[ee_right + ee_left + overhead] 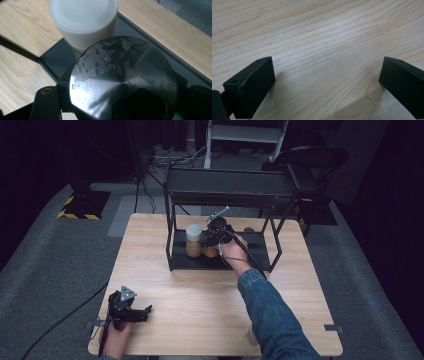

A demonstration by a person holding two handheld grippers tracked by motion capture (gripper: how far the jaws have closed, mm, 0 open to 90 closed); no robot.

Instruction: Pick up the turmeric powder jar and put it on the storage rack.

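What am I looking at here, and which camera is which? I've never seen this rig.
A person at a wooden table holds a hand-held gripper in each hand; there is no robot arm. The high view looks down from above. The left hand-held gripper rests near the table's front corner; its own camera shows its two black jaws standing open over bare wood. The right hand-held gripper reaches into the lower shelf of a black metal rack. Its camera shows its jaws clamped on a jar with a scuffed metal lid. Beside it stands a taller jar with a white lid.
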